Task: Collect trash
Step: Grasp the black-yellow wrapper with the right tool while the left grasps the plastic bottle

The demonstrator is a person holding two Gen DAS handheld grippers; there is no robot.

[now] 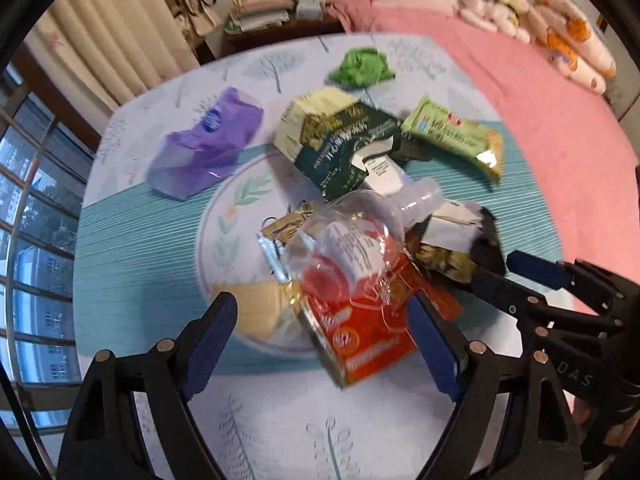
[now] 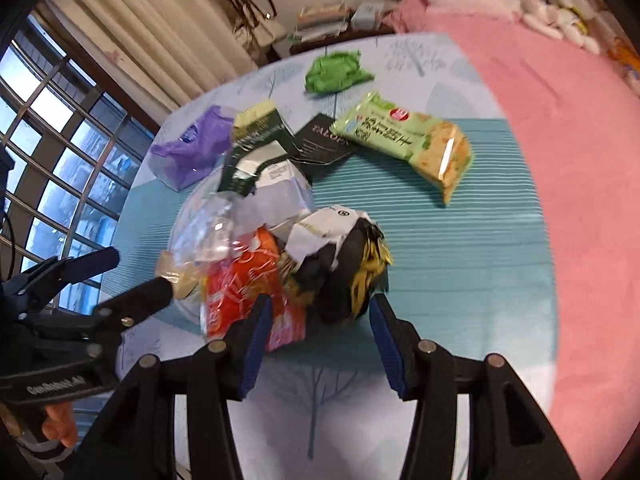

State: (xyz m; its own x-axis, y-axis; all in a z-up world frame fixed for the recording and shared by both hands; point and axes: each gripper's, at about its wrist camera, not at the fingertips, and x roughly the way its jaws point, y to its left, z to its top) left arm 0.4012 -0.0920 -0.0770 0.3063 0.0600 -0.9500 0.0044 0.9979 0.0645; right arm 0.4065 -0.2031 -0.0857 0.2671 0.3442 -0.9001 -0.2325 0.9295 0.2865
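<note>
Trash pile [image 1: 352, 264] sits on the plate [image 1: 224, 224], mid-worktop [image 1: 132, 240]. Left gripper [image 1: 324, 344] fingers wide apart, empty, orange packet [image 1: 360, 340] between them. Right gripper [image 2: 320, 344] fingers half-spread, empty, black-yellow wrapper [image 2: 352, 272] at 12 o'clock.

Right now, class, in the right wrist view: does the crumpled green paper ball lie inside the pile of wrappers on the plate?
No, the crumpled green paper ball lies alone on the tablecloth, beyond the pile of wrappers.
</note>
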